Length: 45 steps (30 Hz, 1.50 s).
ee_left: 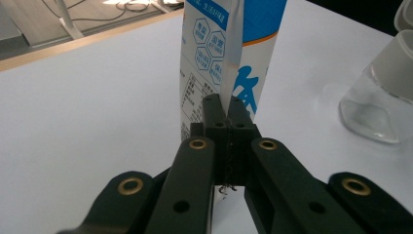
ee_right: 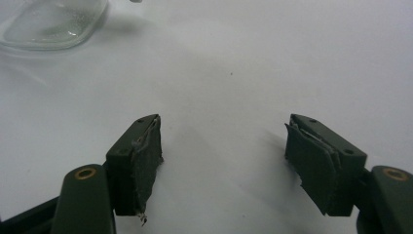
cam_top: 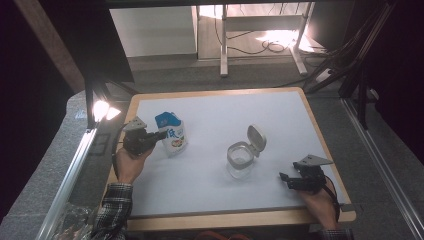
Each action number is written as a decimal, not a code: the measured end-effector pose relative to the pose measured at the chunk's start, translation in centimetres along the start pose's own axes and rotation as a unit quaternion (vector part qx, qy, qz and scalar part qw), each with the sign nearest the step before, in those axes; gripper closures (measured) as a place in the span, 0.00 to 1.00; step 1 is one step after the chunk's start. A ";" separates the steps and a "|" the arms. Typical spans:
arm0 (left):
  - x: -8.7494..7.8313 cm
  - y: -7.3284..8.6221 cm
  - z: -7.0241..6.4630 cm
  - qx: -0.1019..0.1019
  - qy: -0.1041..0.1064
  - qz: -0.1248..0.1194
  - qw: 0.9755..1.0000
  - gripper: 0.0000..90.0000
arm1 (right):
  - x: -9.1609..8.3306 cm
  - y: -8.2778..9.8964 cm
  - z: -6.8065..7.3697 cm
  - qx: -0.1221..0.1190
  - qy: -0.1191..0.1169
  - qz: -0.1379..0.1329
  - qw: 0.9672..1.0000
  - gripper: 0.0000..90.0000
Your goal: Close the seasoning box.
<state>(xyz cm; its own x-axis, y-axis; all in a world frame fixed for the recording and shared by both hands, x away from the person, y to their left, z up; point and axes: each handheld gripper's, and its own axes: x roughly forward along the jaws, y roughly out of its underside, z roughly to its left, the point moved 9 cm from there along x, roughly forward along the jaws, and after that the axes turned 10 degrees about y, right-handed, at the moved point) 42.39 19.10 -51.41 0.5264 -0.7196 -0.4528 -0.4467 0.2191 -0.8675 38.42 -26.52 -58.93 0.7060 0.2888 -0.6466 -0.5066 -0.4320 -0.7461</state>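
Left gripper view shows us our left gripper with its fingers pinched on the carton; our right gripper spreads its fingers wide above the bench.

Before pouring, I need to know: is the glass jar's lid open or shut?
Open. The glass jar has its hinged lid flipped up and back, leaving the mouth uncovered.

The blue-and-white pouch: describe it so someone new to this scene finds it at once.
On the white table top, look to the left half, beside the left gripper. The blue-and-white pouch stands upright there, its edge pinched by that gripper. Unlike the clear glass jar with its flip lid open, it is opaque and printed.
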 end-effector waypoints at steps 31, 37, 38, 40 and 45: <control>-1.6 0.4 -2.7 0.036 0.017 0.023 0.999 1.00 | 0.0 0.0 0.0 0.000 0.003 0.002 1.000 0.30; -1.8 0.8 -2.5 0.030 0.009 0.021 0.999 0.98 | 0.0 0.0 0.0 0.000 0.003 0.001 1.000 0.30; -1.9 0.9 -2.4 0.027 0.006 0.018 0.999 0.96 | 0.0 0.0 0.0 0.001 0.002 0.002 1.000 0.30; -2.0 1.0 -2.3 0.024 0.003 0.016 1.000 0.91 | 0.0 0.0 0.0 0.001 0.002 0.002 1.000 0.30; -2.2 1.5 -2.3 0.018 0.008 0.013 1.000 0.88 | 0.0 0.0 0.0 0.000 0.003 0.002 1.000 0.30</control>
<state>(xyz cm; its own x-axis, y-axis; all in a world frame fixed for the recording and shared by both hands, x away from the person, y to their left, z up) 38.95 19.49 -51.21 0.5031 -0.7233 -0.4730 -0.4333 0.2624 -0.8622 38.39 -26.53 -58.93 0.7068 0.2827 -0.6485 -0.5095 -0.4326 -0.7438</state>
